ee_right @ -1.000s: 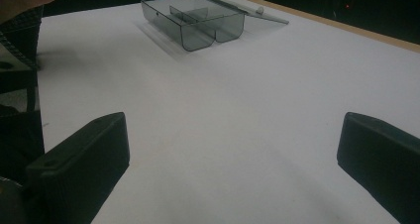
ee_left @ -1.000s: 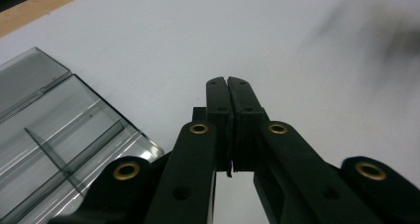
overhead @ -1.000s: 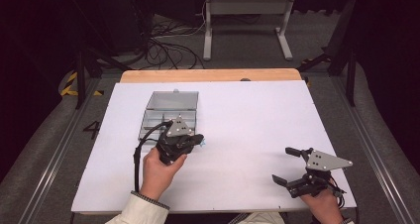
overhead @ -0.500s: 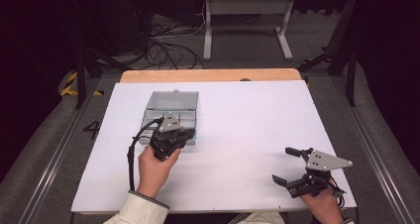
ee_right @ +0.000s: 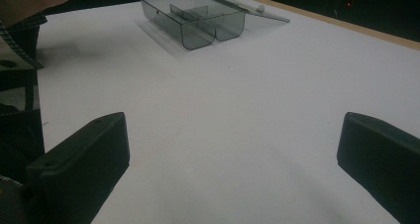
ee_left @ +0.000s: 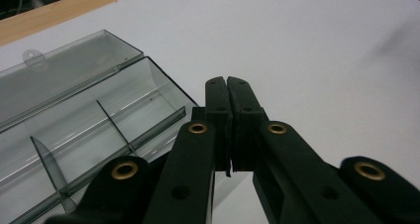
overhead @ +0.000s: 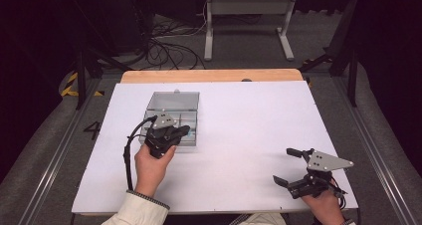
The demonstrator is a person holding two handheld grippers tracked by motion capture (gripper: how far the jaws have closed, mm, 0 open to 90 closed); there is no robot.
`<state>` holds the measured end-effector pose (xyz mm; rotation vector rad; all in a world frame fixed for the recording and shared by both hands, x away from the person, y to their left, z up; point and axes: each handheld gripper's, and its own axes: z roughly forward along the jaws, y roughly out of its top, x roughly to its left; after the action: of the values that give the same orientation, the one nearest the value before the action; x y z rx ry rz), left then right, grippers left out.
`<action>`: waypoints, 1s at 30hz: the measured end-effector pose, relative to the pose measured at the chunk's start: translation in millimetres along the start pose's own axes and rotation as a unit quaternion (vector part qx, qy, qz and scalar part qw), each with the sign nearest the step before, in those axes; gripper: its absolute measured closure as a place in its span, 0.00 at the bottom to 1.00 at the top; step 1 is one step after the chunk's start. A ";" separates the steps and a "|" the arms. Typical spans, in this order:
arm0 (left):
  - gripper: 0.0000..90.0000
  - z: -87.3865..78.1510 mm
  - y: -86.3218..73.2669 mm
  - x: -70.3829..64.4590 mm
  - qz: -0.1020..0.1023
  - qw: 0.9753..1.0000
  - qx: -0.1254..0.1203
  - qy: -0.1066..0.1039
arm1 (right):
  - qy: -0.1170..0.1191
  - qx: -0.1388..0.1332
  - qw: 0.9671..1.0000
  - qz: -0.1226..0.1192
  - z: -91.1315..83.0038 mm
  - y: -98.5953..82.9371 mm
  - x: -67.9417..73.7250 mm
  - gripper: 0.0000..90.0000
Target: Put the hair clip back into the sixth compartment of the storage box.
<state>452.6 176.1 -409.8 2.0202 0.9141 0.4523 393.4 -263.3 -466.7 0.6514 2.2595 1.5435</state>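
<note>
A clear grey plastic box (overhead: 171,116) with inner dividers lies open on the white table, its lid (overhead: 174,100) folded flat toward the far side. My left gripper (overhead: 185,131) hovers over the box's near right corner with its jaws pressed together and nothing visible between them. In the left gripper view the shut left gripper (ee_left: 229,80) points past the box (ee_left: 99,120) and its compartments. My right gripper (overhead: 284,166) rests open near the table's front right corner. In its own view the right gripper (ee_right: 233,149) has bare table between its jaws, and the box (ee_right: 198,18) stands far off.
The white table top (overhead: 249,120) has a wooden strip (overhead: 214,75) along its far edge. Beyond it, on the floor, are cables (overhead: 169,46) and a metal stand (overhead: 249,16). A black cable (overhead: 128,155) trails from the left gripper.
My left gripper has moved a little left and away from me, from beside the box's front right corner to over it. The right gripper has stayed put.
</note>
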 end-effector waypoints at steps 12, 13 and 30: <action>0.98 2.8 -2.7 10.6 -0.010 1.000 0.000 0.021 | -0.001 0.003 1.000 0.002 0.2 -0.1 0.1 0.01; 0.98 3.0 -2.7 11.4 -0.010 1.000 0.001 0.022 | -0.001 0.003 1.000 0.002 0.3 -0.2 0.1 0.01; 0.98 12.6 -4.3 18.0 -0.015 0.999 0.009 0.037 | 0.000 0.004 1.000 0.002 0.4 -0.3 0.0 0.01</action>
<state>470.4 184.1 -420.9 2.0151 0.9942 0.5065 393.5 -263.1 -467.2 0.6583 2.2668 1.5356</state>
